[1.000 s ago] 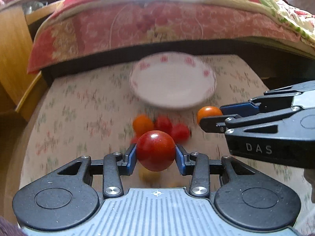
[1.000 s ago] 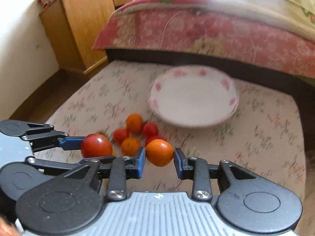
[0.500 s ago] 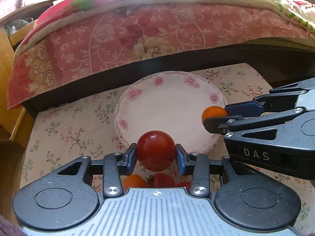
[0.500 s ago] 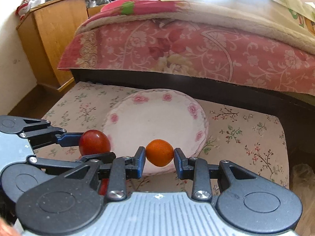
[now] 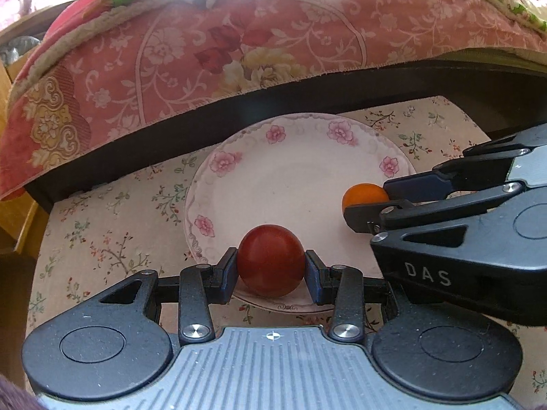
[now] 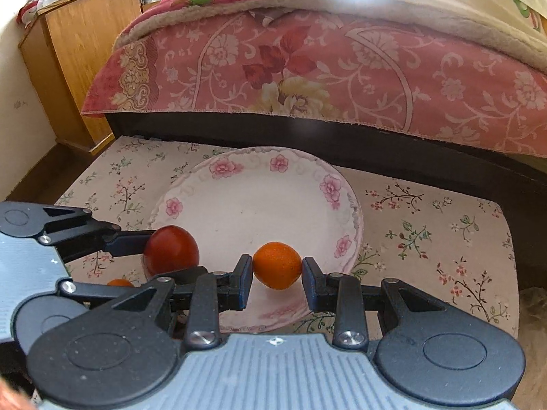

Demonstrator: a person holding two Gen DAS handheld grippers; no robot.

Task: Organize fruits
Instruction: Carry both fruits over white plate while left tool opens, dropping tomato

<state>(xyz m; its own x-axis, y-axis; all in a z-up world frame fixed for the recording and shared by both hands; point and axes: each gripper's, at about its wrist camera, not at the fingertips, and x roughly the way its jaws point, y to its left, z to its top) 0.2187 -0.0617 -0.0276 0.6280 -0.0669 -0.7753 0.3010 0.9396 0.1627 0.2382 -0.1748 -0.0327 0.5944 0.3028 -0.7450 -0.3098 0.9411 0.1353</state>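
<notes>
Pink floral bedspread (image 6: 342, 68) hangs over the dark bed edge at the back; orange wooden cabinet (image 6: 75, 61) to its left. Low surface with cream floral-print cloth (image 6: 427, 239) in front of the bed. White round ceramic plate with pink flower rim (image 5: 273, 136) sits on it.

Left hand-held gripper (image 5: 270, 270): narrowed onto a round red tomato (image 5: 270, 260), pads touching both sides, over the plate's near rim. Right hand-held gripper (image 6: 277, 271): closed on a small orange fruit (image 6: 277, 265), pinched between both pads, over the plate's near-right part.

Readable text: "DAS" in white on the right hand-held gripper's side, left wrist view.

Another small orange fruit (image 6: 119, 283) shows partly behind the left hand-held gripper's fingers, off the plate.
</notes>
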